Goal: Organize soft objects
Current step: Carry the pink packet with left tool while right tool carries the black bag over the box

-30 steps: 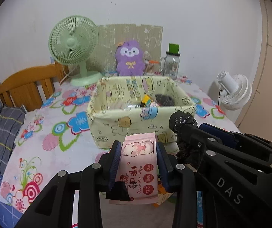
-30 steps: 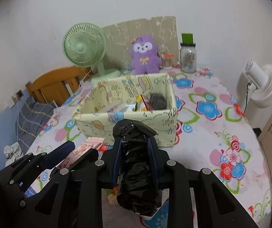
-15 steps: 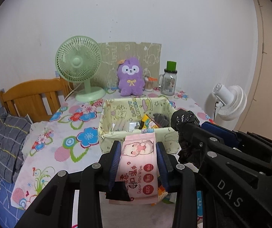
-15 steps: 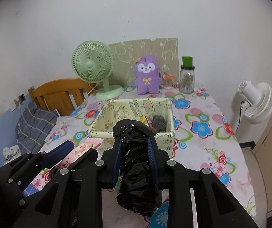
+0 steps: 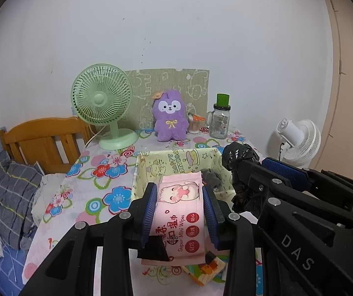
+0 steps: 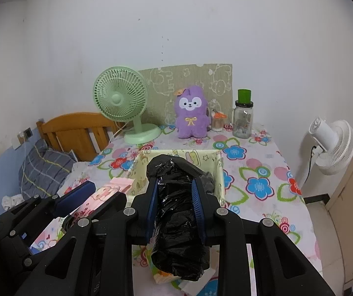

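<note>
From my left wrist camera, my left gripper [image 5: 179, 206] is clamped on a pink pack of wet wipes [image 5: 179, 218], held in the air in front of the yellow fabric basket [image 5: 146, 170] on the flowered table [image 5: 97, 190], with a green fan [image 5: 102, 103] and a purple plush toy [image 5: 169, 118] at the back by the wall. From my right wrist camera, my right gripper [image 6: 174, 203] is clenched on a crumpled black plastic bag [image 6: 176, 212], also held before the basket [image 6: 139, 162], with my other gripper and its pink pack just beside it on the left.
</note>
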The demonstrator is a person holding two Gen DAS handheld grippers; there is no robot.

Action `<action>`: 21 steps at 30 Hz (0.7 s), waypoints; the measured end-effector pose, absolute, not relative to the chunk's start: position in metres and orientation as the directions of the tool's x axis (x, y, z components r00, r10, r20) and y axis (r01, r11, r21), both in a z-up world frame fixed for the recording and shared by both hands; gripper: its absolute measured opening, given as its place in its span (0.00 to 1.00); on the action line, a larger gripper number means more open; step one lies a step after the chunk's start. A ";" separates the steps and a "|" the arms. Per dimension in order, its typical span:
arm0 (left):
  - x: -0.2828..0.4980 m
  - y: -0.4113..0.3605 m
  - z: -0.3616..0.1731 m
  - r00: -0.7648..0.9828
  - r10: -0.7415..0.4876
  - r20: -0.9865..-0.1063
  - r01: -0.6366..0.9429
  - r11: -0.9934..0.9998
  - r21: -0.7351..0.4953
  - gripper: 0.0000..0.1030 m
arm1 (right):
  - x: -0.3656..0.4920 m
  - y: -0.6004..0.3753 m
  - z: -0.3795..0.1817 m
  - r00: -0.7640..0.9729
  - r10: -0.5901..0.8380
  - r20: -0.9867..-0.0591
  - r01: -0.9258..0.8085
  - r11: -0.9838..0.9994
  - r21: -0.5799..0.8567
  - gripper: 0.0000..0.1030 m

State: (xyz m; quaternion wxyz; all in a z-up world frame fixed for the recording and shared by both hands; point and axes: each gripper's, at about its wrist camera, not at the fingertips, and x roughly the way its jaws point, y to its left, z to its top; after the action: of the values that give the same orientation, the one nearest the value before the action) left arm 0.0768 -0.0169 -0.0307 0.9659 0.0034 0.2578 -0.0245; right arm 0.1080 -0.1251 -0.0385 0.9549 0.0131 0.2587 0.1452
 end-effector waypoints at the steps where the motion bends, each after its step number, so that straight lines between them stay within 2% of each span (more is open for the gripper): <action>1: 0.080 -0.017 -0.030 0.866 -0.045 -0.498 0.048 0.999 -0.006 0.37 | 0.110 -0.125 -0.038 0.825 0.285 -0.489 -0.272 0.957 0.098 0.30; 21: 0.139 -0.015 -0.035 0.853 -0.031 -0.520 0.036 0.999 -0.002 0.37 | 0.174 -0.119 -0.043 0.803 0.296 -0.517 -0.285 0.953 0.103 0.30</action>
State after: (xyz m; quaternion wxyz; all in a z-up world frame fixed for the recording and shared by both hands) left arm 0.1395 -0.0149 -0.0347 0.9626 0.0040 0.2703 -0.0174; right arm 0.1738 -0.1188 -0.0431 0.9494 0.0102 0.2741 0.1528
